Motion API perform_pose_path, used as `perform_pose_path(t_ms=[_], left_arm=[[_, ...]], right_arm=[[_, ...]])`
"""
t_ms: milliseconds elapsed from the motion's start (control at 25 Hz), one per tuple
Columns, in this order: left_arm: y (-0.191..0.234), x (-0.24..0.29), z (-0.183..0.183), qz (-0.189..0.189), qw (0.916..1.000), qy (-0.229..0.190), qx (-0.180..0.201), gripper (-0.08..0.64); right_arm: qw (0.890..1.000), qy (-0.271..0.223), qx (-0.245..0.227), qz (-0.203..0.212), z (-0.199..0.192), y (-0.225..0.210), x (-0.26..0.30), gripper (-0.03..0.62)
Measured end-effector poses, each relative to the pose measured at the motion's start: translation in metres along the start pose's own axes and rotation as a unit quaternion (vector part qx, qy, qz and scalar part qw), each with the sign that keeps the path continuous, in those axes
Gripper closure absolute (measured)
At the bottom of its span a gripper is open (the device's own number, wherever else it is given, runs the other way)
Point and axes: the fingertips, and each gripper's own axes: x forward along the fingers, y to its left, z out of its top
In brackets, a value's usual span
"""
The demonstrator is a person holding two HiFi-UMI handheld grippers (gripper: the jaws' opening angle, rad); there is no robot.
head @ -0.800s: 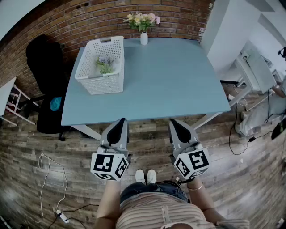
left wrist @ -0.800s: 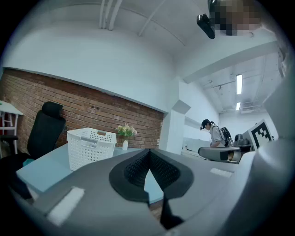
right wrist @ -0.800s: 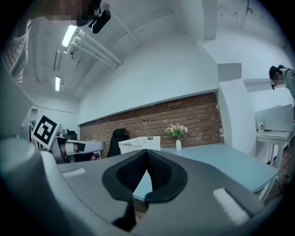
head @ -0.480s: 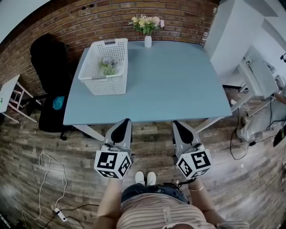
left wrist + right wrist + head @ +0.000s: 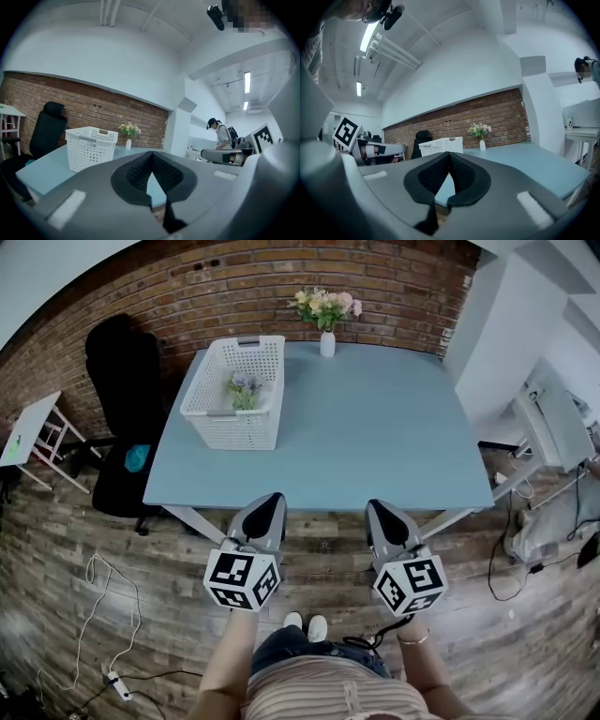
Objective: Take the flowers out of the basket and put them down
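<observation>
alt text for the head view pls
From above, a person holds the left tool and right tool, both shut and empty, before a pale blue rectangular table. A white plastic mesh basket on its far left holds a small purple flower sprig.

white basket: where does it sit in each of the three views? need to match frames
Head view: basket upper left of centre, on the far-left part of the table.
Left gripper view: basket left of centre, above and left of the jaws.
Right gripper view: basket small, just left of centre, right above the jaws.
Shared landmark: the vase of flowers by the brick wall, right of the basket in all three.
</observation>
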Motion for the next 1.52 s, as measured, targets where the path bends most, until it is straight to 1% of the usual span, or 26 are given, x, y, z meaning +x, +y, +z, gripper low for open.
perform_pose_path(t_ms=[200,440,640,880,1160,1400,1520], left_arm=[[0.006,0.006,0.01,0.006,0.9999,-0.01,-0.009,0.54],[0.014,0.006,0.025,0.024,0.9995,-0.021,-0.008,0.54],[0.021,0.008,0.035,0.042,0.9986,-0.034,-0.003,0.54],[0.031,0.018,0.042,0.056,0.9979,-0.031,0.003,0.54],[0.06,0.04,0.062,0.072,0.9966,-0.035,0.018,0.54],[0.1,0.072,0.07,0.077,0.9963,-0.036,0.017,0.54],[0.119,0.093,0.072,0.079,0.9962,-0.029,0.02,0.54]], right_arm=[[1.0,-0.011,-0.006,0.006,0.012,-0.009,0.009,0.586],[1.0,-0.026,0.001,0.017,0.03,-0.013,0.018,0.586],[0.999,-0.025,-0.001,0.024,0.031,-0.014,0.024,0.586],[0.999,-0.025,0.001,0.026,0.034,-0.021,0.033,0.586],[0.999,-0.023,0.002,0.031,0.036,-0.031,0.059,0.586],[0.999,-0.017,-0.012,0.033,0.036,-0.034,0.108,0.586],[0.999,-0.009,-0.015,0.031,0.035,-0.04,0.134,0.586]])
